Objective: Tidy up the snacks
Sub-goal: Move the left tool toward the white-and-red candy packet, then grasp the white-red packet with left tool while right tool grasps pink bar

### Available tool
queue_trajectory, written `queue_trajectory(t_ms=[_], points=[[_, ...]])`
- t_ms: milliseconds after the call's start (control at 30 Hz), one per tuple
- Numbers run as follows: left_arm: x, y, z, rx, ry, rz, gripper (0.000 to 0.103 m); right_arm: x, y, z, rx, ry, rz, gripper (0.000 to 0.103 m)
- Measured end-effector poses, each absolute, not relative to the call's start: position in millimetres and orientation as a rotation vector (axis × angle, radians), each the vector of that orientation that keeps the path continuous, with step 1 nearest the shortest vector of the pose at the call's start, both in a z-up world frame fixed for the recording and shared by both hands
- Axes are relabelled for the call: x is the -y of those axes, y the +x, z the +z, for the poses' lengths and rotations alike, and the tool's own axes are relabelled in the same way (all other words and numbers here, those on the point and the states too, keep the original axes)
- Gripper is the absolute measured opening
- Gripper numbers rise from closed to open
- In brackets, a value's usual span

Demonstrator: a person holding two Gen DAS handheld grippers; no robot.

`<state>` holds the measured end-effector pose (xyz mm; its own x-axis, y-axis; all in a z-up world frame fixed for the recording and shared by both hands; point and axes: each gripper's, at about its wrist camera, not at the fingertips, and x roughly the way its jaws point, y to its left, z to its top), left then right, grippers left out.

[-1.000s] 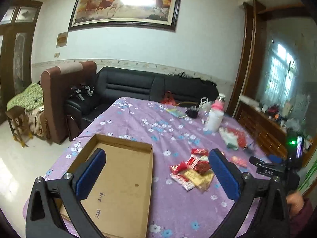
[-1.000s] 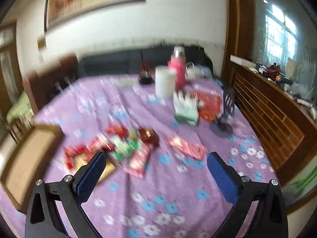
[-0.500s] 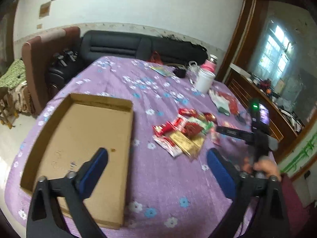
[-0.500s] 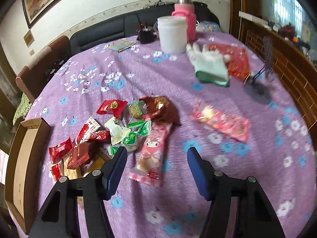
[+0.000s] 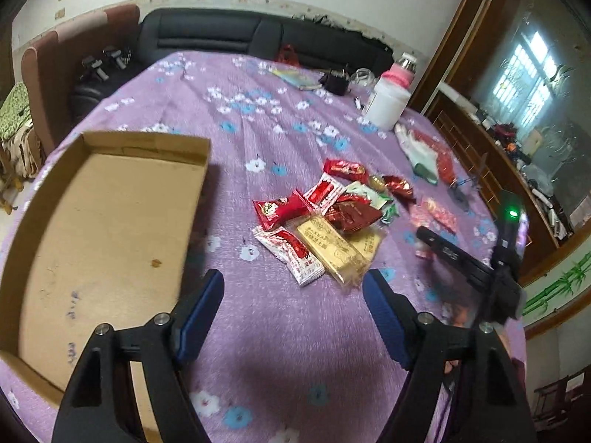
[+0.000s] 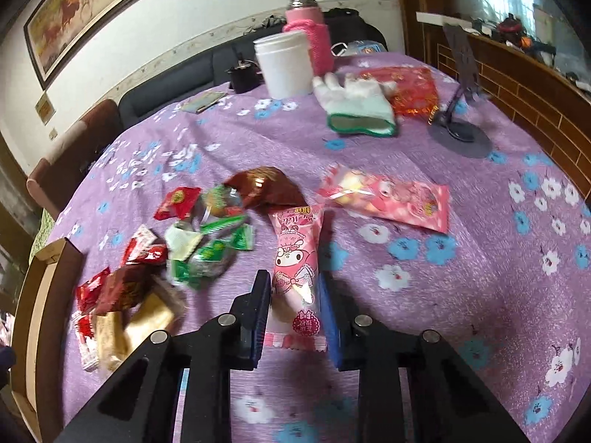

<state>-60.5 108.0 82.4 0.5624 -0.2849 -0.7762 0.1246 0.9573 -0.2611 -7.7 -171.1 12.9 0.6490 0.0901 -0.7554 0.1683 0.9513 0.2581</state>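
A pile of small snack packets (image 5: 332,214) in red, green, gold and white lies on the purple flowered tablecloth. Left of it stands an empty cardboard tray (image 5: 147,140), whose edge also shows in the right wrist view (image 6: 40,277). My left gripper (image 5: 291,280) hovers above the cloth, its jaws closing with nothing between them, just short of a gold packet (image 5: 332,247). My right gripper (image 6: 293,277) is closing on a pink cartoon snack packet (image 6: 297,254), both pads against its sides. A second pink packet (image 6: 391,199) lies to its right.
At the far side of the table stand a white jar (image 6: 284,66) and a pink-sleeved bottle (image 6: 308,29). Near them are a white glove (image 6: 358,110), a red bag (image 6: 410,88) and a black phone stand (image 6: 461,125). A dark sofa (image 5: 258,37) runs behind the table.
Both grippers dropped toward the table and tilted down. The right jaws went from wide open to closed around the pink packet. The left jaws narrowed a little.
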Motion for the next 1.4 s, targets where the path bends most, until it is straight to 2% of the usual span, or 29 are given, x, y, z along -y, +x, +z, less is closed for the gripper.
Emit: queue_trajectory(t_ms=[67, 133, 200, 333, 467, 533, 600, 667, 733, 1200, 1400], points=[[-100.0, -48.9, 74.2, -0.960, -0.169, -0.226, 0.072, 174.1, -6.9, 12.6, -0.867, 0.346, -0.038, 0.028], [-91.4, -35.5, 65.3, -0.987, -0.145, -0.208, 0.036, 172.2, -5.7, 12.9, -0.870, 0.335, -0.038, 0.028], [-84.7, -20.1, 53.4, -1.026, -0.134, -0.182, 0.029, 168.5, -5.6, 13.3, -0.871, 0.320, -0.029, 0.028], [-82.3, 1.2, 31.1, -1.080, -0.137, -0.121, 0.029, 160.8, -5.8, 13.1, -0.873, 0.302, -0.010, 0.028], [-73.8, 3.5, 30.2, -1.050, -0.086, -0.105, 0.032, 153.8, -5.0, 13.3, -0.875, 0.281, 0.007, 0.028], [-68.2, 4.8, 25.6, -1.064, -0.057, -0.105, 0.047, 151.2, -4.5, 12.9, -0.878, 0.269, 0.012, 0.028], [-65.1, 6.4, 19.6, -1.075, -0.050, -0.114, 0.051, 151.0, -4.5, 12.9, -0.877, 0.268, 0.016, 0.028], [-62.0, 6.2, 17.7, -1.053, -0.025, -0.106, 0.050, 151.9, -4.6, 12.2, -0.877, 0.271, 0.017, 0.028], [-60.3, 6.0, 18.3, -1.039, -0.009, -0.110, 0.028, 151.8, -4.1, 12.0, -0.875, 0.270, 0.022, 0.028], [-86.8, -50.7, 71.6, -0.928, -0.194, -0.251, 0.026, 165.2, -12.9, 23.8, -0.797, 0.401, 0.132, 0.027], [-124.4, -91.7, 101.9, -0.852, -0.238, -0.275, 0.026, 163.6, -17.5, 24.2, -0.776, 0.404, 0.152, 0.027]])
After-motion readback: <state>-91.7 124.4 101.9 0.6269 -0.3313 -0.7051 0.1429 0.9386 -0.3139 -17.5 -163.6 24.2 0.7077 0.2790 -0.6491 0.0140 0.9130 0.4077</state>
